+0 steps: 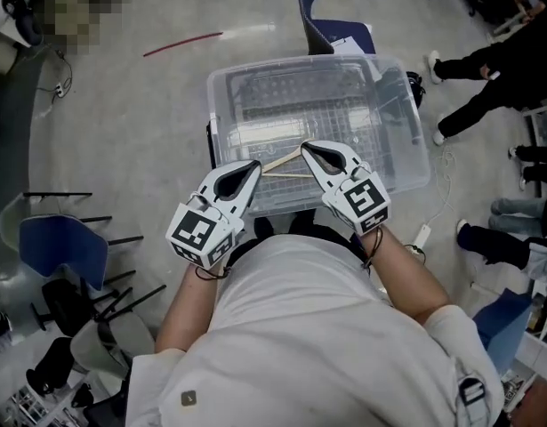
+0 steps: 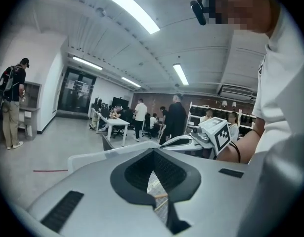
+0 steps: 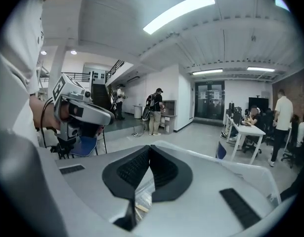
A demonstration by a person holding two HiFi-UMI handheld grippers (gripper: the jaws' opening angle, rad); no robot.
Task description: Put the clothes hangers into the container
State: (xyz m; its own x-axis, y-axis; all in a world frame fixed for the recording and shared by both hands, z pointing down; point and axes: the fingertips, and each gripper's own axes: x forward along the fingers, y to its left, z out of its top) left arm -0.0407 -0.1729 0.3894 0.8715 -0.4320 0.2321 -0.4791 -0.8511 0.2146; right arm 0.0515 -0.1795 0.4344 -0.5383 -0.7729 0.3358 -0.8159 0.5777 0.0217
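A clear plastic container (image 1: 406, 178) stands on the floor in front of me, with metal wire hangers (image 1: 300, 105) lying in it. A wooden hanger (image 1: 282, 162) lies low in the container's near side, showing between my two gripper tips. My left gripper (image 1: 254, 166) hovers over the near rim, jaws together and empty. My right gripper (image 1: 305, 148) hangs beside it, also shut on nothing. In the left gripper view the pads (image 2: 142, 169) meet at the tip of the left gripper (image 2: 153, 152), with a wooden bit (image 2: 161, 195) far below. The right gripper (image 3: 150, 147) looks the same in its own view.
Blue chairs (image 1: 64, 247) and black chair legs crowd the floor at the left. Another blue chair (image 1: 331, 29) stands behind the container. People's legs (image 1: 486, 87) are at the right. A white power strip (image 1: 422, 236) lies by the container's right corner. A red strip (image 1: 180, 44) marks the floor.
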